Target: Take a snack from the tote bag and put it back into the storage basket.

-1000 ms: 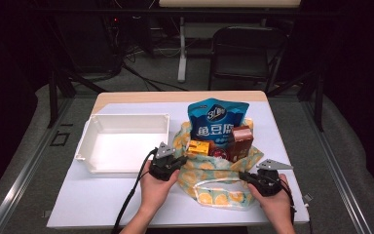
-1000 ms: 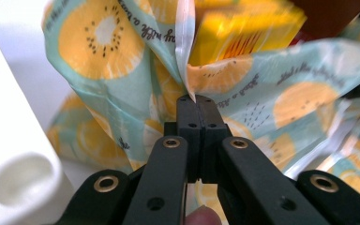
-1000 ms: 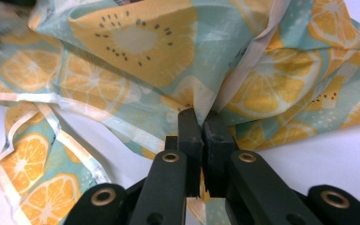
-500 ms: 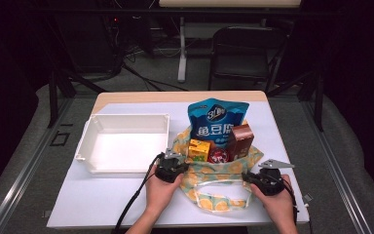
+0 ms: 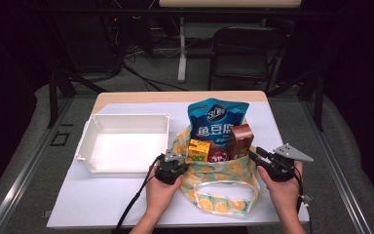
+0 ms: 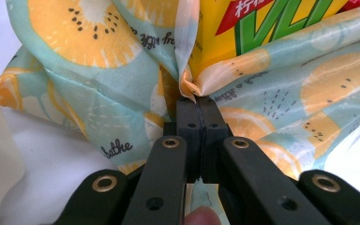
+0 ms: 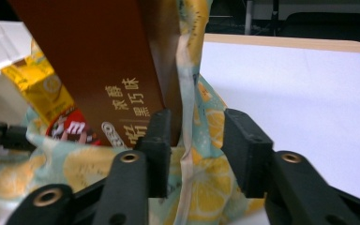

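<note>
Blue snack bag (image 5: 216, 121): large white characters "鱼豆腐". Brown carton (image 7: 108, 65): white characters "柔静味" and "黑巧". Red packet (image 7: 72, 125): white "m" letters. Fruit-print fabric bag (image 6: 98, 84): script "bathe". Yellow carton (image 6: 262, 28): green letters, partly cut off.

The room was dark beyond the lit white bench (image 5: 102, 204). A black chair (image 5: 246, 51) stood behind it, and cables (image 5: 141, 73) lay across the grey floor (image 5: 24, 146).

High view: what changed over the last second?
Right gripper swung in to the bag's right edge; its fingers straddle the fabric, open. Left gripper dipped toward the person, then returned, shut on the bag. Tray and snacks unchanged.
</note>
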`<state>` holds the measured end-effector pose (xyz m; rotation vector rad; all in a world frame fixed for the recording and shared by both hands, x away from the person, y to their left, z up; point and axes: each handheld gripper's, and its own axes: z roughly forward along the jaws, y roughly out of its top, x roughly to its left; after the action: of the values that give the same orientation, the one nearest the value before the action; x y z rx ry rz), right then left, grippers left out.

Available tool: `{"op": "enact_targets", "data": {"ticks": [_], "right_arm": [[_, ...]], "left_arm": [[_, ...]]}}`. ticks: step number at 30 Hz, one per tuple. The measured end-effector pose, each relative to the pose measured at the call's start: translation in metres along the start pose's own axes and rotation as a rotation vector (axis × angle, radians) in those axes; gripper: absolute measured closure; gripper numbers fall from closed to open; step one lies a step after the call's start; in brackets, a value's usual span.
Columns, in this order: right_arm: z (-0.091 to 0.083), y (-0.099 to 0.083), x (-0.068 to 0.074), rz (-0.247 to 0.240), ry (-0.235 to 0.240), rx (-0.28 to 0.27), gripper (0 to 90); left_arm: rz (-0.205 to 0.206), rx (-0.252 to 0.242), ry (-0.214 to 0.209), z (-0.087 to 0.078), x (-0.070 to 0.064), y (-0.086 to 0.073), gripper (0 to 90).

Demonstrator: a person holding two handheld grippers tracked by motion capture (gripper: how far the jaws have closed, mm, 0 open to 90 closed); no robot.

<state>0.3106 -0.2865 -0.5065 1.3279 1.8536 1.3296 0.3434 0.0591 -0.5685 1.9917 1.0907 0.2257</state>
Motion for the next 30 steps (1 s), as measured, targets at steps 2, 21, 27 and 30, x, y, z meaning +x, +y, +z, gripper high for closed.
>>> {"op": "enact_targets", "data": {"ticks": [2,21,27,30], "right_arm": [[0.007,0.002,-0.003,0.01,0.024,0.008,72.8],[0.048,-0.034,-0.033,0.135,-0.079,0.319,90.0],[0.03,-0.031,-0.036,0.129,-0.082,0.284,90.0],[0.022,-0.026,-0.033,0.128,-0.09,0.203,90.0]], "left_arm": [[-0.001,0.0,0.001,0.0,0.0,0.0,89.9],[-0.045,-0.008,0.009,-0.003,0.004,-0.002,90.0],[-0.05,-0.017,0.01,-0.005,0.005,-0.003,90.0],[-0.059,-0.006,0.02,-0.005,0.004,-0.003,90.0]]}}
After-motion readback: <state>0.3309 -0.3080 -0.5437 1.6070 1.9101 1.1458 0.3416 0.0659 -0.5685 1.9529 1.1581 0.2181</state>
